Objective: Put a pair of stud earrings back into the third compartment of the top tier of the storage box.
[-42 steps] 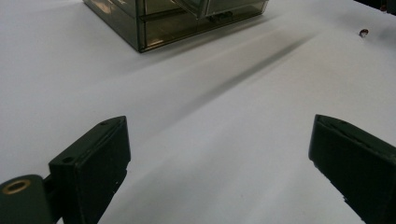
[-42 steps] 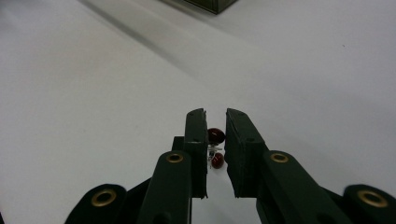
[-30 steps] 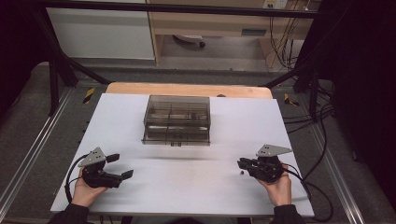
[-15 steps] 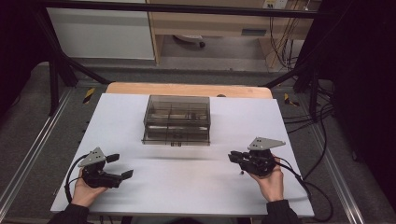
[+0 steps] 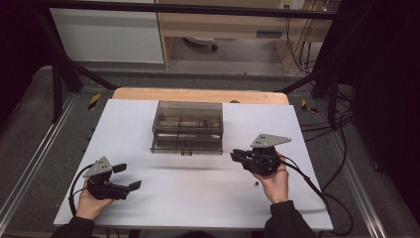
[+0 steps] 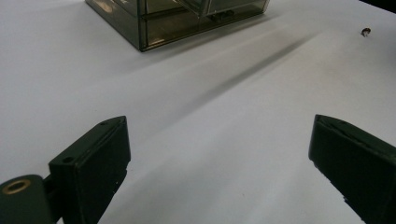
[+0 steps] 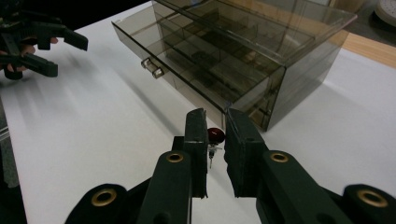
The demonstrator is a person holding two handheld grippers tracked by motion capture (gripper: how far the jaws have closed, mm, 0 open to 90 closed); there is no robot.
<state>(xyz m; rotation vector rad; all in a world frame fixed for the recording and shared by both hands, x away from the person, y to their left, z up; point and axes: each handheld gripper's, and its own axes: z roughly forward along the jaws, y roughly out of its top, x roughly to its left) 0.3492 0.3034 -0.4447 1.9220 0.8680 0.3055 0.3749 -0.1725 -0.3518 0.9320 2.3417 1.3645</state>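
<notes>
A smoke-tinted clear drawer box stands mid-table, and its drawer with a small handle looks pulled out toward me. My right gripper hovers just right of the box front, lifted off the table. Its jaws are shut on a tiny red-headed pin, with the gripper facing the box's corner. Near the front left of the table, my left gripper rests in the hand, jaws open and empty. In its own view the left gripper faces bare white table, with the box farther off.
A small dark thing lies on the white tabletop below the right hand, and it also appears as a speck in the left gripper view. Cables trail from both grippers. A black frame and metal rails surround the table.
The right gripper has risen and moved forward and left toward the box front, jaws staying shut. The left gripper has stayed in place.
</notes>
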